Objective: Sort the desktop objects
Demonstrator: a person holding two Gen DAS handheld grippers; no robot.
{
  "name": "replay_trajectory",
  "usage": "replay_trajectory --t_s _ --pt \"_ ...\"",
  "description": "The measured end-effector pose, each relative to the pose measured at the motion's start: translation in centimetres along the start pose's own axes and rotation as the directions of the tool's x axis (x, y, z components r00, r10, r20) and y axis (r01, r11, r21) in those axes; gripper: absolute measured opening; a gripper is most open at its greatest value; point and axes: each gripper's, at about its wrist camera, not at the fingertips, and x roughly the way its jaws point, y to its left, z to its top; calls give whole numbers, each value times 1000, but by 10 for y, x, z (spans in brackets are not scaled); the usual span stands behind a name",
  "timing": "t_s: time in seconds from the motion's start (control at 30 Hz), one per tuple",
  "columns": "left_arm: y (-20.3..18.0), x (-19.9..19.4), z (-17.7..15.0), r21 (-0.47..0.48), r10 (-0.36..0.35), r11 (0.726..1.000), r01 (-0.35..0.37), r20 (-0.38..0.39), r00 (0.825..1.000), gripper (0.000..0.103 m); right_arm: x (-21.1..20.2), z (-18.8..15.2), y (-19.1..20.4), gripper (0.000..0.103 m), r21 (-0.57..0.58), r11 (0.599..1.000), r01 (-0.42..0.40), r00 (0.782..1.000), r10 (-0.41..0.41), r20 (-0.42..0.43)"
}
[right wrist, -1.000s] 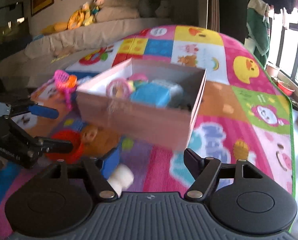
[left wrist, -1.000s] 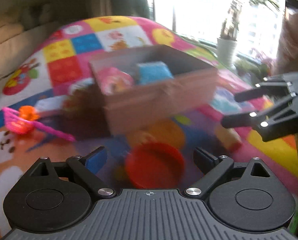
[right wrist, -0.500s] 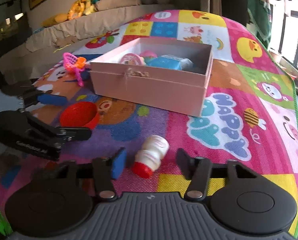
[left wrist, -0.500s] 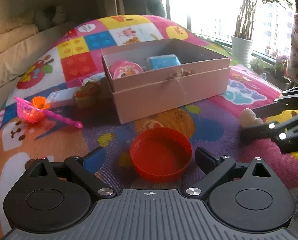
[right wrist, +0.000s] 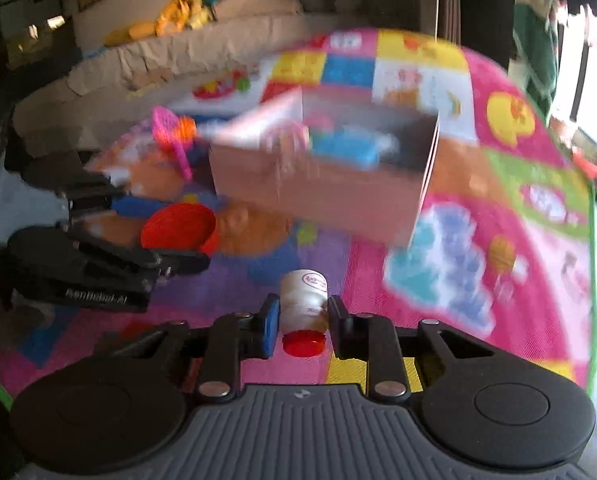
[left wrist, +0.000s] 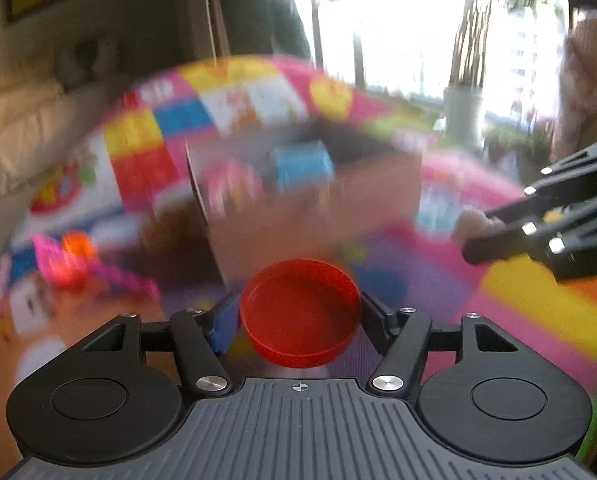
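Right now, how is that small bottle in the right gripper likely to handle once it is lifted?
The small bottle looks light, so lifting should be easy. Its smooth round body, lying lengthwise between the right gripper fingers, might slip or swivel. Set down on the play mat, it would probably roll.

Bright window (left wrist: pixel 398 20), sofa (right wrist: pixel 170 60), colourful playmat (right wrist: pixel 498 200).

Both wrist cameras look low and close along their fingers toward the box (left wrist: pixel 310 196) (right wrist: pixel 322 184) at 12 o'clock, which both views share.

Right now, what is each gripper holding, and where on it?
Left gripper clamps the red lid across its rim. Right gripper clamps the small bottle around its body, red cap toward the camera.
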Motion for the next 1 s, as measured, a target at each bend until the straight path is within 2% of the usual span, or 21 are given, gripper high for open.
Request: replay_trajectory --t_s 0.07,0.13,0.2,0.23,0.27,0.33,0.43,0.6,0.67,0.77,0.83,0.93,1.0 --pt "8 -21 28 -6 31 1000 -30 117 993 68 -24 31 -9 25 9 1000 11 993 -12 115" --pt "16 -38 56 -12 60 998 -59 225 973 69 -46 63 -20 25 34 999 5 975 -12 223" --pt "21 -44 80 1 77 997 -81 301 951 69 -58 90 -29 25 43 999 -3 954 -10 298" --pt "22 -40 88 3 82 996 -87 312 947 69 -58 100 -32 25 39 999 1 947 -13 322" --pt "23 -33 94 0 82 996 -87 307 948 69 -53 108 -34 25 37 999 13 942 -25 336" --pt "26 -6 99 -20 64 998 -61 260 963 69 -31 116 -36 25 50 999 17 949 -32 313" --pt "26 38 91 -45 56 998 -49 160 985 69 13 115 -41 25 89 996 6 976 -25 218" --pt "32 79 73 -92 38 995 -32 66 997 72 74 102 -55 25 177 984 26 997 -38 65" --pt "41 80 66 -116 58 992 -53 40 998 78 86 98 -62 26 228 973 36 999 -39 10" --pt "54 55 52 -154 56 987 -44 80 995 94 80 91 -67 30 253 967 31 999 -36 15" --pt "61 41 40 -142 86 987 -72 98 991 95 71 89 -65 41 234 971 58 997 -69 40" --pt "71 25 14 -137 149 981 -138 71 986 96 68 94 -60 41 187 979 81 994 -92 55" --pt "82 23 -5 -169 198 967 -191 27 980 96 70 100 -49 41 149 987 65 996 -74 58"
